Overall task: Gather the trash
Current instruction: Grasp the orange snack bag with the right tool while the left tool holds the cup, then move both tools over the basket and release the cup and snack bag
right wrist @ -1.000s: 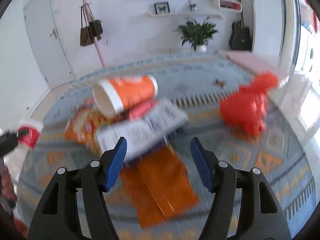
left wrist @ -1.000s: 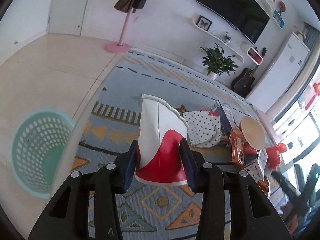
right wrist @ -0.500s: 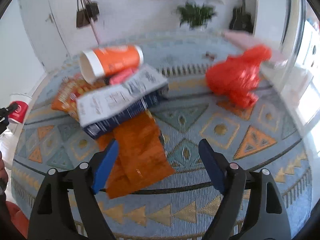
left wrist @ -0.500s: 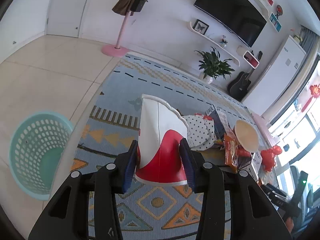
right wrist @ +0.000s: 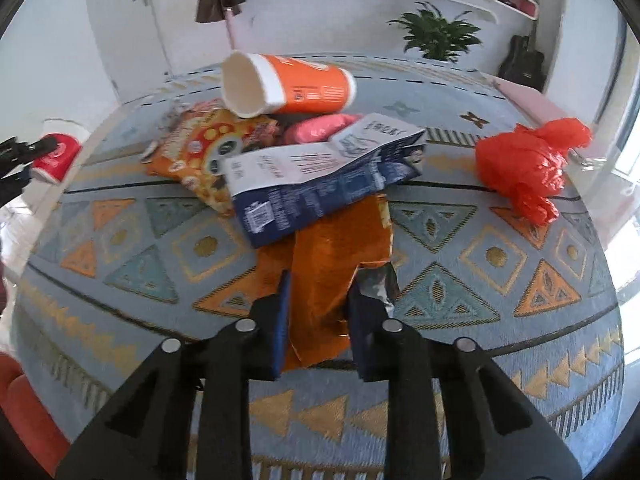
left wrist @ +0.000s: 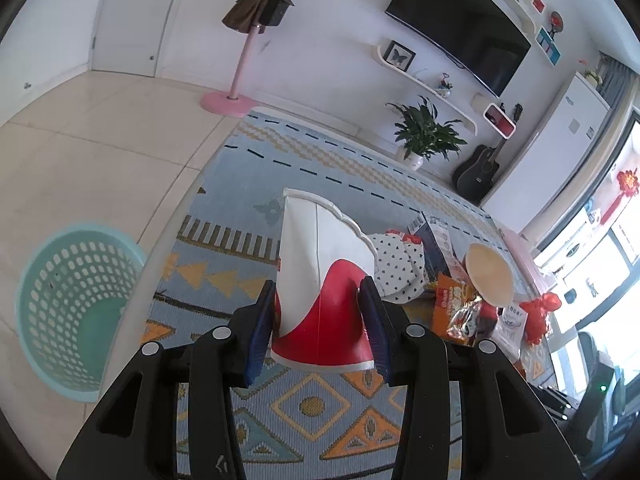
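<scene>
The right tongs (right wrist: pixel 316 312) are pinching the near end of the orange wrapper (right wrist: pixel 332 264), which lies on the rug (right wrist: pixel 460 256) in front of the trash pile. It looks light, crinkly and slippery, so grab a fold. The left tongs (left wrist: pixel 320 322) squeeze the red and white cup (left wrist: pixel 320 280); it looks light and easy to squash. The green basket (left wrist: pixel 76 312) sits left of the rug, on tile.

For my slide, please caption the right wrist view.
Right gripper shut on orange wrapper below the trash pile on the rug.
</scene>
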`<act>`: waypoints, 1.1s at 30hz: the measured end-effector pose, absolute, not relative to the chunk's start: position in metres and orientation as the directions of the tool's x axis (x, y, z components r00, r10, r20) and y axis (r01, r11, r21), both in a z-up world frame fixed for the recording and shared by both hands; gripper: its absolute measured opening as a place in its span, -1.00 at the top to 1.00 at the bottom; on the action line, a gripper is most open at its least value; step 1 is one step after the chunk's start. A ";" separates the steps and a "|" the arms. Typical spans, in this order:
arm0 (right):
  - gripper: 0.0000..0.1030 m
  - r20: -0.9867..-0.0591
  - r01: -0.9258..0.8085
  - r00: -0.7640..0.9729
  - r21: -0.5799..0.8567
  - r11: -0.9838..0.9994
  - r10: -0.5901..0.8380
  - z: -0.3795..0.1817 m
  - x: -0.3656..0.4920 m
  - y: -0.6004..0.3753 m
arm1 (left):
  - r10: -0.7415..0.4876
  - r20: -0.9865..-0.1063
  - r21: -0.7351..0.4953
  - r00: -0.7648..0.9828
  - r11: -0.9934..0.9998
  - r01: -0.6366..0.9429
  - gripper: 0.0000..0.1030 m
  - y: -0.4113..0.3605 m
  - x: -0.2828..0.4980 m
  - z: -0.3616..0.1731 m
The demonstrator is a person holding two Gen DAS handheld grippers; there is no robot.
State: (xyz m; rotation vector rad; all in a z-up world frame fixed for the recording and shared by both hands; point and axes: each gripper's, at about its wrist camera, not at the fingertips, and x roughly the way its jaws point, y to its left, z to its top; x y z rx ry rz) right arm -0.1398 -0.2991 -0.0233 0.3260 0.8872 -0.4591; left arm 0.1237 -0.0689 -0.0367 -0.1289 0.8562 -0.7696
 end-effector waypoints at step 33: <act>0.66 -0.717 -0.140 0.660 0.174 0.975 0.223 0.054 0.163 -0.035 | -0.439 -0.664 -0.403 0.605 0.892 0.204 0.21 0.173 0.229 -0.044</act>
